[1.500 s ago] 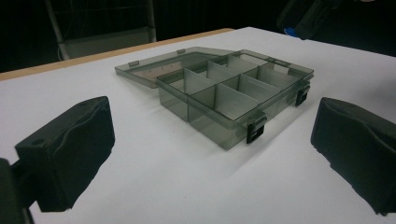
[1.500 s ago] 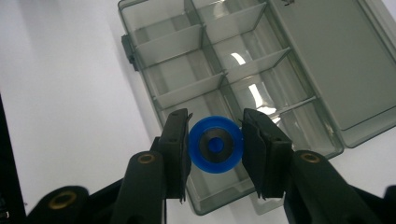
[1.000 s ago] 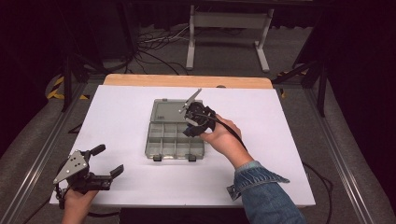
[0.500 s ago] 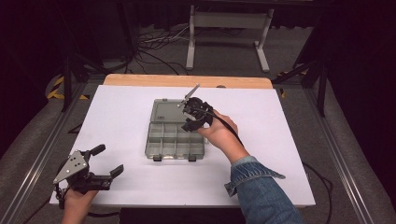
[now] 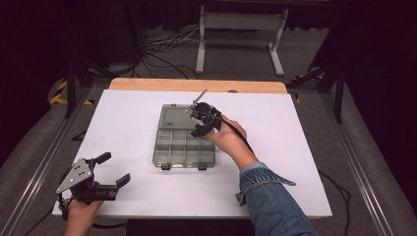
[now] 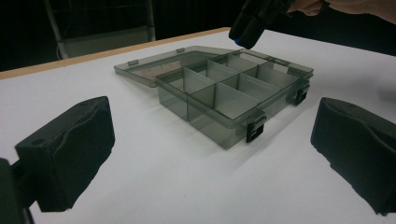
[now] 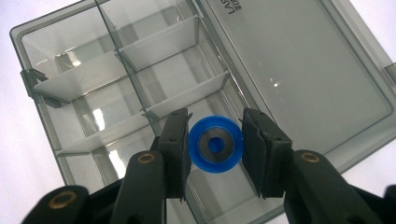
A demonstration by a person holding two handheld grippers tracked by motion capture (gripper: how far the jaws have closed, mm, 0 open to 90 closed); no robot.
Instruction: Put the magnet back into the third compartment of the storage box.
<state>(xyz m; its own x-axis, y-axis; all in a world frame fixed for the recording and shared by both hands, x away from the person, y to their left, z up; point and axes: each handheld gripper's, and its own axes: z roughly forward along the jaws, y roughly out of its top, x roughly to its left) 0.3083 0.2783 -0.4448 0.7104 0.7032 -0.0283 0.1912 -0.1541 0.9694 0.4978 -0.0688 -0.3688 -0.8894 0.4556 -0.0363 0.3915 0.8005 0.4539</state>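
Note:
A smoky clear organizer box lies open at the table's middle, its lid flat behind it and several compartments bare. My right gripper hangs over the box's far right part, pointing down. It is shut on a small blue disc with a metal centre, pinched by its edges over a compartment beside the lid. My left gripper rests open near the table's front left corner with nothing between its jaws. It looks toward the box, with the right gripper above it.
The white table top has a wooden strip along its far edge. Black latches stick out from the box's front wall. Beyond the table stand a metal frame and floor cables.
My right gripper has drifted a little left and away over the box, still holding the disc. The left gripper has stayed put.

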